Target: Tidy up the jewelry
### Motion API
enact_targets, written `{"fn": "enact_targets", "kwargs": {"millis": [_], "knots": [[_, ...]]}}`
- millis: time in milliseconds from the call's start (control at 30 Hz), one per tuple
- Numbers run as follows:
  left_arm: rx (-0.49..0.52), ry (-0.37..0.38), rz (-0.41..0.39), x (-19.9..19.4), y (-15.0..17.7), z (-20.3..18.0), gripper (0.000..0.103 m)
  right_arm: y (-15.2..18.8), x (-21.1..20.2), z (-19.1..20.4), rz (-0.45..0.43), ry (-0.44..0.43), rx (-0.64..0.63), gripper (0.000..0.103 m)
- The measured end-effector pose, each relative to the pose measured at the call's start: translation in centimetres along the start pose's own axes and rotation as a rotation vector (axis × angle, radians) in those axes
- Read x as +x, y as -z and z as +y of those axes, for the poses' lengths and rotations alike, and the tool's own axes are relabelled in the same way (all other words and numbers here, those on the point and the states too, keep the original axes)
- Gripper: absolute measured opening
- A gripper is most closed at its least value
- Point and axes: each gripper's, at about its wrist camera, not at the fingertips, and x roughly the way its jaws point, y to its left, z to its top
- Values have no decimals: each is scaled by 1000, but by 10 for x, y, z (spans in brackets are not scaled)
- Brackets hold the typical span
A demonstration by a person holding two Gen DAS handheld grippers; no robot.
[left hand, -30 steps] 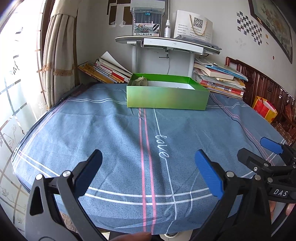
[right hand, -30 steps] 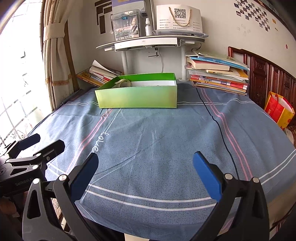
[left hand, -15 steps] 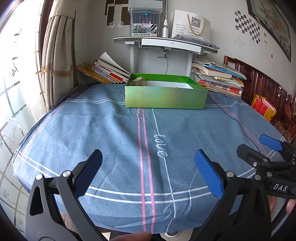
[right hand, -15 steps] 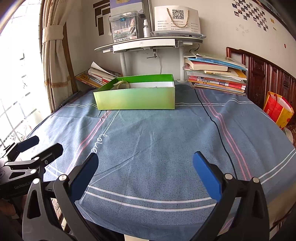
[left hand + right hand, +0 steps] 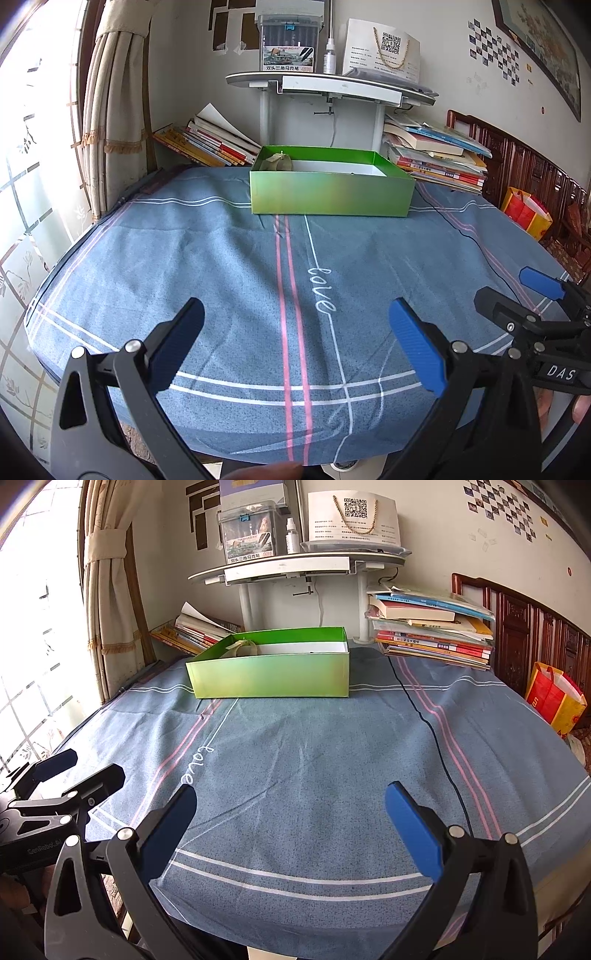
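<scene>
Not much has changed in the last second. Both grippers have pulled back and up a tiny bit, so the green box [image 5: 330,195] looks a little lower in each view than it did. Nothing on the table has moved.

The left gripper [image 5: 295,339] is spread wide, with nothing between its blue pads [image 5: 415,347]. The right gripper [image 5: 290,819] is spread wide too, and it is empty. Both hover over the near edge of the blue cloth [image 5: 229,280], well apart from the box. Each one shows at the side of the other's view.

The box sits at the far side of the table, just in front of a white shelf [image 5: 332,83] and near the piles of books [image 5: 432,635]. Inside it, at the left end, lies a pale round thing [image 5: 245,648]. It may be a bracelet or a strap, but it is too small to tell. The rest of the box floor looks white and bare, though its front wall hides part of it.

No jewelry shows on the cloth. A thin black wire [image 5: 432,734] runs across it.

So it looks like the job is either just starting or almost done. The hands seem to be waiting, not reaching.
</scene>
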Motion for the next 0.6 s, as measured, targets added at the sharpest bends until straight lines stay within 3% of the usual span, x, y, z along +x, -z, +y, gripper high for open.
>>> {"fn": "enact_targets", "kwargs": {"millis": [600], "knots": [[5,5,10,2,1,-1,99,2,0,-2,2,2,1,100]]}}
